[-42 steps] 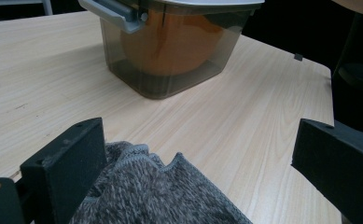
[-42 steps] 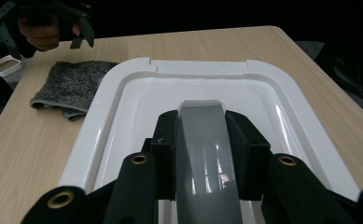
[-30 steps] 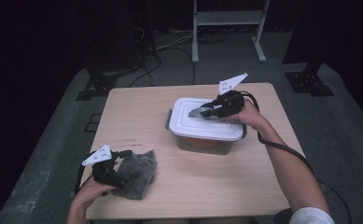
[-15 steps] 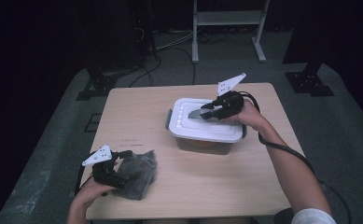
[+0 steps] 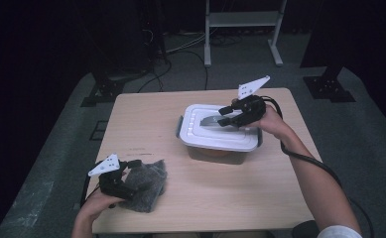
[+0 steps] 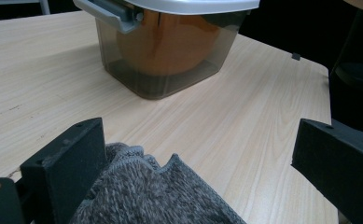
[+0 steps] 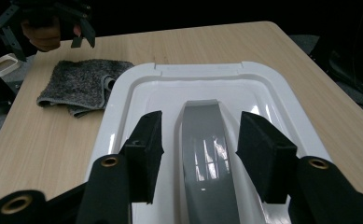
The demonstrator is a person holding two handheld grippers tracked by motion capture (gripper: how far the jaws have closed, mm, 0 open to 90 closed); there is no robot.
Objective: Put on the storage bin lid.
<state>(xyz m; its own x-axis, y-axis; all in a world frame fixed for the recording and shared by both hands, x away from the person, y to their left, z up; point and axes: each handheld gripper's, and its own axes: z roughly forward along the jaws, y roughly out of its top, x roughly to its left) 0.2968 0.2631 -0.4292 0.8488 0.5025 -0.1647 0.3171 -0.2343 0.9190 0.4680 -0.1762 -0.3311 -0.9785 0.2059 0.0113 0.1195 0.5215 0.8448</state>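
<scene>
Grey handle (image 7: pixel 206 154) on the white lid (image 5: pixel 220 130) of the box (image 6: pixel 165 56), lying straight ahead between the right gripper (image 5: pixel 228 116) pads with a gap on either side; jaws just been opening, so released, probably because the lid now sits on the box. Further out, off beyond the lid's far corner, grey cloth (image 5: pixel 143 182) on the table (image 5: pixel 190 198), under the left gripper (image 6: pixel 202 186), spread wide and clamping nothing, seemingly waiting to pick the cloth up.

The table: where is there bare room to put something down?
Bare wood spans the table left of the lidded box, and the near strip between the grey cloth and the person's right forearm. It is crowded at the box and around the cloth.
</scene>
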